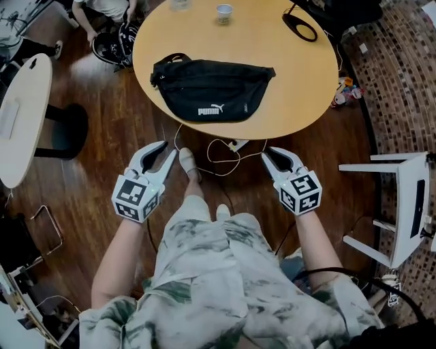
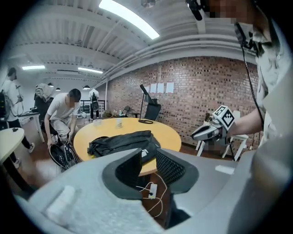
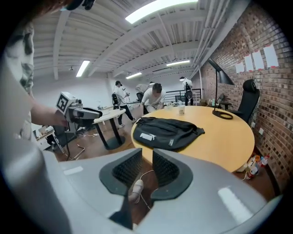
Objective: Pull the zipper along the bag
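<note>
A black waist bag (image 1: 211, 88) with a white logo lies flat on the round yellow table (image 1: 300, 88), near its front edge. It also shows in the left gripper view as the bag (image 2: 123, 141) and in the right gripper view as the bag (image 3: 167, 130). Both grippers hang below the table's edge, over the wooden floor and apart from the bag. My left gripper (image 1: 167, 147) (image 2: 149, 162) is open and holds nothing. My right gripper (image 1: 270, 151) (image 3: 146, 167) stands open too, with a narrower gap and nothing in it. I cannot make out the zipper pull.
A paper cup (image 1: 224, 13) and a black lamp base (image 1: 300, 26) stand at the table's far side. A white power strip (image 1: 235, 145) with cables lies on the floor under the edge. A white chair (image 1: 409, 204) is at the right, a white side table (image 1: 20, 116) at the left.
</note>
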Motion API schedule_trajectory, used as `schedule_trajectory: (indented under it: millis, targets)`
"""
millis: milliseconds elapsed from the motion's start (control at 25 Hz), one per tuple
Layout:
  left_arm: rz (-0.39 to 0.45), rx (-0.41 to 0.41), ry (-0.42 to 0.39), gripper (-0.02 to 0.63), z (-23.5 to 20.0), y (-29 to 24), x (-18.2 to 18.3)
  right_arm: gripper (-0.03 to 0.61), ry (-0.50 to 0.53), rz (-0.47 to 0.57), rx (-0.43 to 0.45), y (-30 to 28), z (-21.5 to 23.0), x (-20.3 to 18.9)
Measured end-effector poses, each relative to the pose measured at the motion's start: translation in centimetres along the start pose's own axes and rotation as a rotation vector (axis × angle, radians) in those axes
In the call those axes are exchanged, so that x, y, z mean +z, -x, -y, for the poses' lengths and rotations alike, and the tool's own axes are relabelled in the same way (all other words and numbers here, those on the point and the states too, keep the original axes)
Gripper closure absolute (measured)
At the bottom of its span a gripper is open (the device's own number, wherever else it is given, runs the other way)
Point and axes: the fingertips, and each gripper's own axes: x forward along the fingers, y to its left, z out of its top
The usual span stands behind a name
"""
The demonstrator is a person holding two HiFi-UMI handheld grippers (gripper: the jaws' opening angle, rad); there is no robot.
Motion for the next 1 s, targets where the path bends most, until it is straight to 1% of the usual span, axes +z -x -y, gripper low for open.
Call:
schedule_trajectory:
  millis: [80,160,320,440,560,760,880,1000]
  targets:
    - [0.019,-0.02,0.025,0.512,4.0,2.8,0.1,0.5,0.015,0.015,0.023,3.3,-2.2,-0.7]
    - [0.015,-0.055,0.031,0.512,7.9,5.7,-0.4,0.502,0.029,0.039,0.039,6.6,-4.7,-1.4]
    - [0.041,-0.104,0.001,0.512,13.5,11.0,-3.1,0.502,0.098,0.095,0.047,11.0,-10.0,-3.4]
    - [0.06,-0.121,-0.027,0.514,16.7,14.2,-4.3,0.502,0.099,0.14,0.05,13.6,-13.4,-4.4]
    - [0.081,-0.14,-0.036,0.514,18.6,17.2,-4.2,0.502,0.087,0.169,0.052,15.8,-16.9,-4.7]
    - [0.189,-0.167,-0.024,0.514,21.3,24.0,-7.5,0.502,0.149,0.19,0.034,19.1,-24.4,-8.5]
    - [0.234,-0.193,-0.001,0.514,21.7,28.4,-8.6,0.499,0.175,0.205,0.015,20.8,-28.9,-8.8]
    - [0.261,-0.223,0.013,0.514,22.3,32.0,-10.2,0.495,0.167,0.238,-0.006,22.6,-33.1,-9.0]
